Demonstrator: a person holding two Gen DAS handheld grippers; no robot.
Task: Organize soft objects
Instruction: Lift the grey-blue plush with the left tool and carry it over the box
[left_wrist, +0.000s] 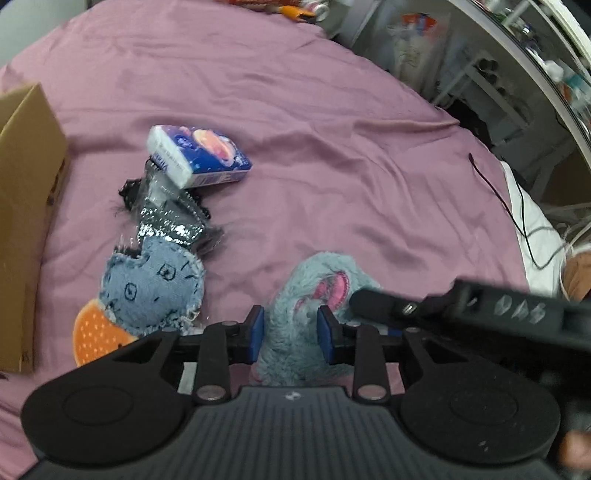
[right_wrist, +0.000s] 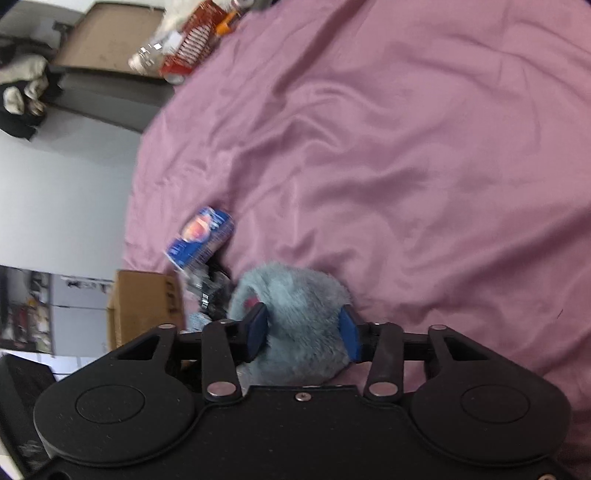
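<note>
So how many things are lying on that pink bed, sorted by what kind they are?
Fluffy blue plush toys: 1, the fluffy blue plush
Flat denim toys: 1, the denim face toy
Sequin pouches: 1, the silver sequin pouch
Tissue packs: 1, the blue tissue pack
Orange pads: 1, the orange dotted pad
Cardboard boxes: 1, the cardboard box
Total: 6

Both grippers are chunky matte black plastic, left gripper and right gripper alike: blue pads on the fingers, silver rivets, round side discs, ribbed top.
</note>
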